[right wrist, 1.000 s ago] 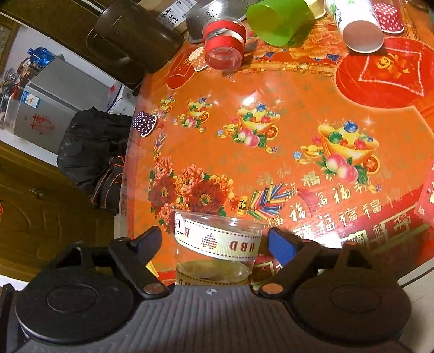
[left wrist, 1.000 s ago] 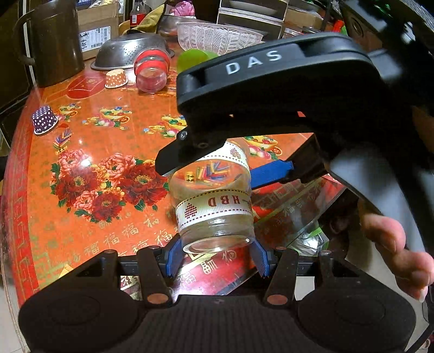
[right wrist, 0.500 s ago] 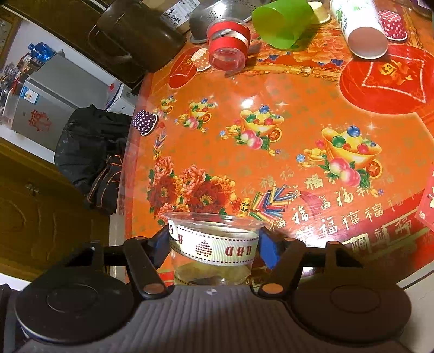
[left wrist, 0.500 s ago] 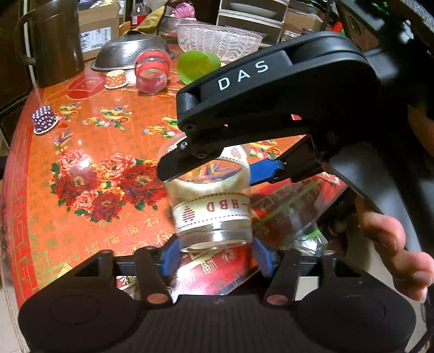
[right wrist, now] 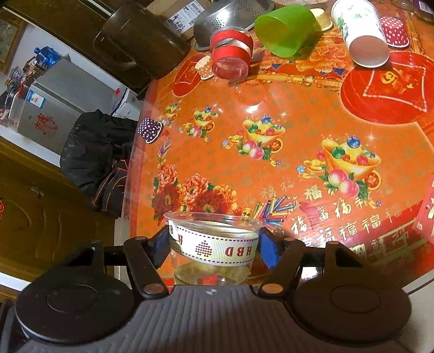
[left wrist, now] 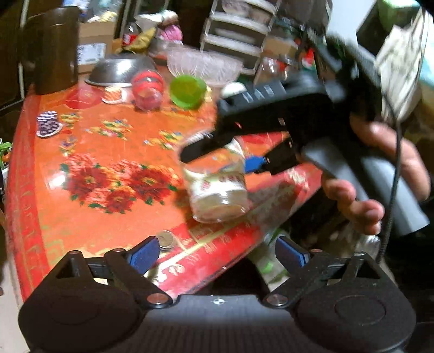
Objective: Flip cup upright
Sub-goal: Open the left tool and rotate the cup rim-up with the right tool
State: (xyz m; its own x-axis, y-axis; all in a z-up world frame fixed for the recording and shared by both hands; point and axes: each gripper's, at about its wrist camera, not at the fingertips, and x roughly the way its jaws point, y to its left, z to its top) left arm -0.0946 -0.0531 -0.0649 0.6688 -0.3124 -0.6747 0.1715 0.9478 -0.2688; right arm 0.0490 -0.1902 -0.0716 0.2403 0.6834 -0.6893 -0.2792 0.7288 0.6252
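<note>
In the right wrist view the right gripper (right wrist: 214,248) has its blue pads pressed against both sides of the clear cup (right wrist: 213,245), just under the rim, across the ribbon band marked HBD. The cup's mouth faces up and it hangs near the table (right wrist: 298,114) edge (whether its base touches the cloth is hidden). In the left wrist view the left gripper (left wrist: 217,254) has its jaws spread wide with nothing between them, low by the table's edge, apart from the cup (left wrist: 217,187), which sits beyond it in the right gripper's (left wrist: 230,157) black fingers. A coin (left wrist: 166,239) lies near the left pad. Farther back lie a red-banded jar (right wrist: 230,58), a green cup (right wrist: 284,30) and a colander (right wrist: 230,16).
</note>
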